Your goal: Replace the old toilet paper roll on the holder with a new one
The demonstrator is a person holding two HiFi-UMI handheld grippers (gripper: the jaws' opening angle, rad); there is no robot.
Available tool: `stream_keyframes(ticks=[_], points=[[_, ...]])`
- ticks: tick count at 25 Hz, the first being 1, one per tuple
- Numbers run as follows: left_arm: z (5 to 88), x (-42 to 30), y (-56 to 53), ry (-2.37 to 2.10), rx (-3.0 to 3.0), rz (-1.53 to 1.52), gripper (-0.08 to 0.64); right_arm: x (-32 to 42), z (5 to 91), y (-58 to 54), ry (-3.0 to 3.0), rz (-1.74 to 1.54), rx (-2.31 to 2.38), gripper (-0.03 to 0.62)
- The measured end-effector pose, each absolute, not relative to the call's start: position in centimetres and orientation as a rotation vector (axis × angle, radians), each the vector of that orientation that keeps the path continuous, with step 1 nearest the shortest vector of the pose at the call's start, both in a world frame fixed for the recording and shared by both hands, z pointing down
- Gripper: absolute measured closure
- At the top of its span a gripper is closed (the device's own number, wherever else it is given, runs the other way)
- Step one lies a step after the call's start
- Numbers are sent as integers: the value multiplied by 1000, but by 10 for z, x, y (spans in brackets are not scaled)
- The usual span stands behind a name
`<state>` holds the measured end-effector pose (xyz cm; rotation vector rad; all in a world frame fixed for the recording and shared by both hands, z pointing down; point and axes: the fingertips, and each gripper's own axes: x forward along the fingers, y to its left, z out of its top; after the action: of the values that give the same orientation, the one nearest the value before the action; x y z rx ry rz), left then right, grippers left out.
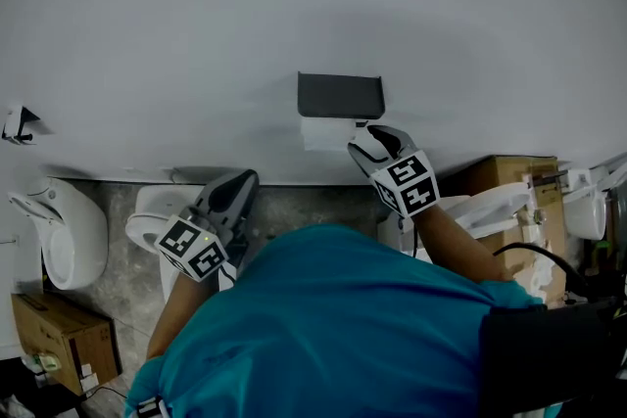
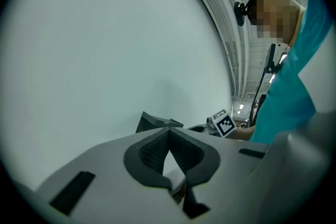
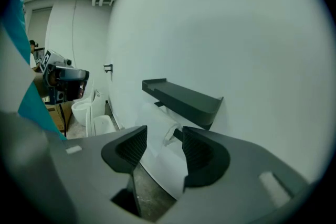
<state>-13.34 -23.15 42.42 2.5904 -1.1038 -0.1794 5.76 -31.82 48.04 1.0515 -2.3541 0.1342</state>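
Note:
A dark shelf-type holder (image 1: 340,95) is fixed to the white wall, with a white toilet paper roll (image 1: 326,132) hanging just beneath it. My right gripper (image 1: 370,144) is at the roll's right end, angled down towards the wall. In the right gripper view its jaws (image 3: 164,147) stand open, and the roll (image 3: 156,122) and its hanging sheet show in the gap just beyond the pads, which do not press on it. My left gripper (image 1: 233,194) waits lower left, away from the holder, pointing at bare wall. Its fingertips (image 2: 169,132) meet, and I see nothing held.
A urinal (image 1: 57,228) and a toilet (image 1: 157,215) stand on the floor at the left, with a cardboard box (image 1: 61,330) below them. Another box (image 1: 511,176) and white fixtures are at the right. A small wall hook (image 1: 18,124) sits far left. The person's teal shirt fills the lower middle.

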Motion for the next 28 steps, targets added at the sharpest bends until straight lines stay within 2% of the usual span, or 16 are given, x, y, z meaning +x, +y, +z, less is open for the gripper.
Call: stream_keyframes(ticks=[6,15,28], points=[[402,-124,-250,-1100,2635,-184,552,81,421,-323,-2581,189,1128,402],[358,-119,-291,-1197,2716,-163,552,114,350,-333,-2894,292,1211,589],[357,-119,-304,-1231,2737,-132,552,104,361,-325,-2877,231,1127,591]])
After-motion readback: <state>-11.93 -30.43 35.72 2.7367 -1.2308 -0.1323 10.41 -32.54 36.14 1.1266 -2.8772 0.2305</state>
